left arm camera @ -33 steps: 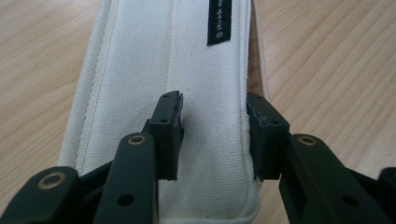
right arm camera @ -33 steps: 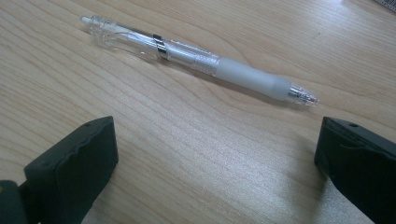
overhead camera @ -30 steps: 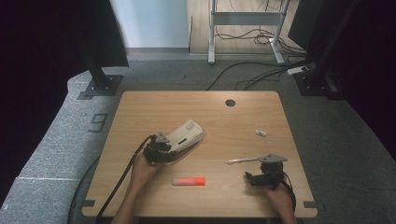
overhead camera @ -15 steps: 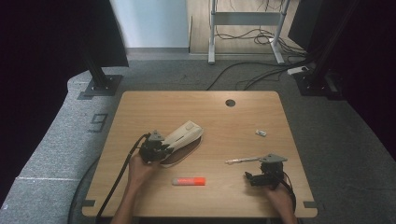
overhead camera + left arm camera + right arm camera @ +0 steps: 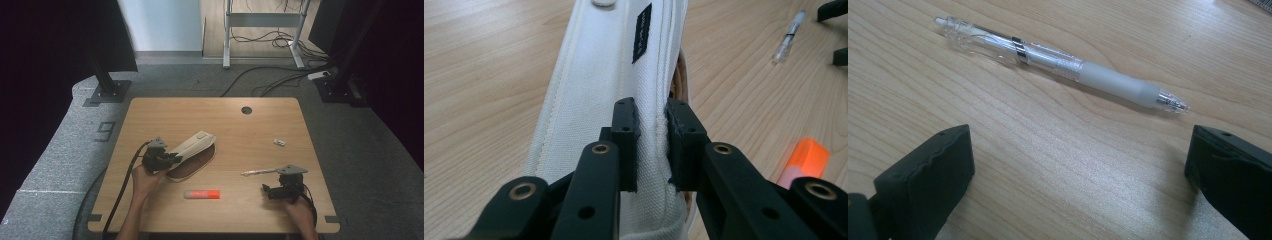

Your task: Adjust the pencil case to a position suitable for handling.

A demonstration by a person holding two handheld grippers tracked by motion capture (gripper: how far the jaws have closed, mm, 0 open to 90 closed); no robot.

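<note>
The left gripper (image 5: 651, 137) pinched the soft, light pencil case's (image 5: 192, 148) flap; beside it, the right gripper's (image 5: 1080, 175) fingers stood wide.

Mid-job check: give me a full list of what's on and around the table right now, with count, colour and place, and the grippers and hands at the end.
pencil case: one, cream-white with a brown inside, left of the table's centre, flap pinched and lifted
highlighter: one, orange, near front edge, centre
pen: one, clear with a frosted grip, lying ahead of the right gripper
small white item: one, right side; too small to identify
table: one, light wood, round hole near the far edge
cables: several, dark, on the floor beyond the table
left gripper: one, black, jaws have just closed on the pencil case's flap
right gripper: one, black, jaws wide open, nothing between
hands: two, at the front edge, each holding a gripper
</note>
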